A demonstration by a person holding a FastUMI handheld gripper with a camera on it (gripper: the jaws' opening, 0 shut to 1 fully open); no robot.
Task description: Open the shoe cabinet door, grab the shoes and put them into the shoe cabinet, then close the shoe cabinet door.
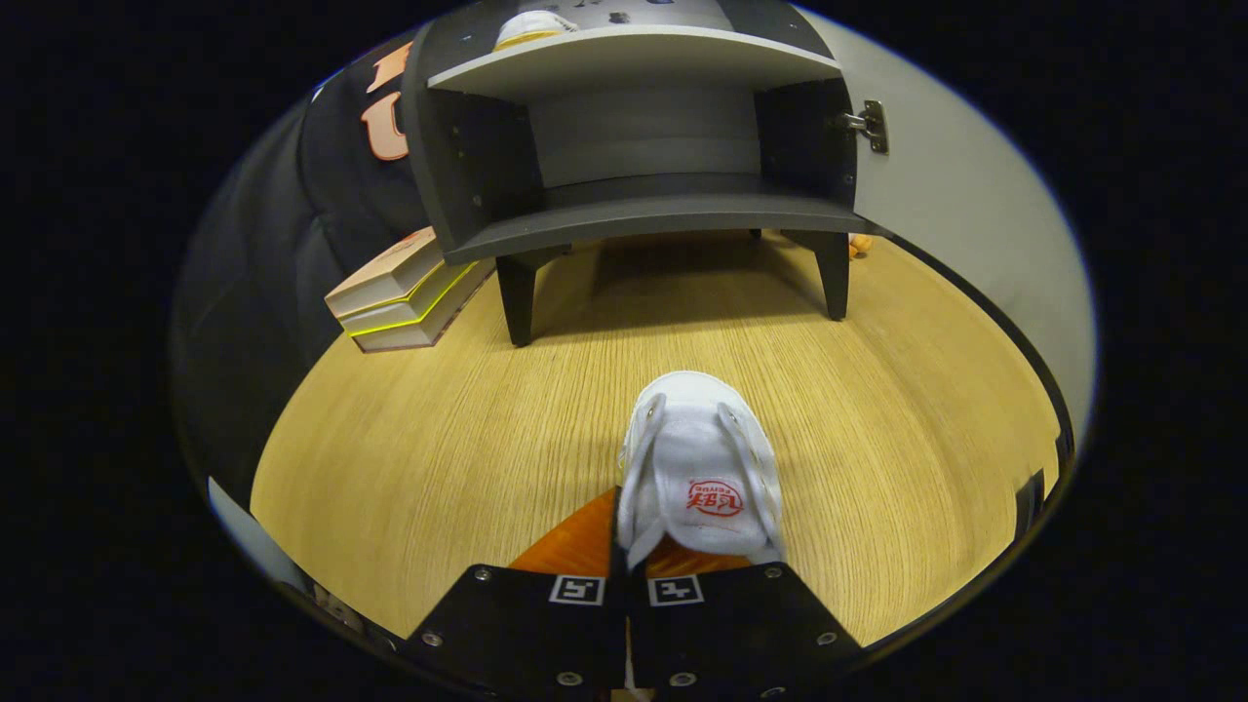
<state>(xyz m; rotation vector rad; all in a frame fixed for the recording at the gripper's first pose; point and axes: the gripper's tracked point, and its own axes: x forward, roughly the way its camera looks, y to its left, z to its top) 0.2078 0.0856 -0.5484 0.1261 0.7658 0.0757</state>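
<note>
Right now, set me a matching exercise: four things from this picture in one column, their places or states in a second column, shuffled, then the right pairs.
Things:
1. white shoe
2. cabinet door
3. stack of books
4. second white shoe

Places or states:
A. on the cabinet's upper shelf
B. swung open on its hinge
C. on the floor beside the cabinet leg
D. gripped at the heel between the gripper fingers

Pairs: 1-D, 2-B, 3-C, 4-A
</note>
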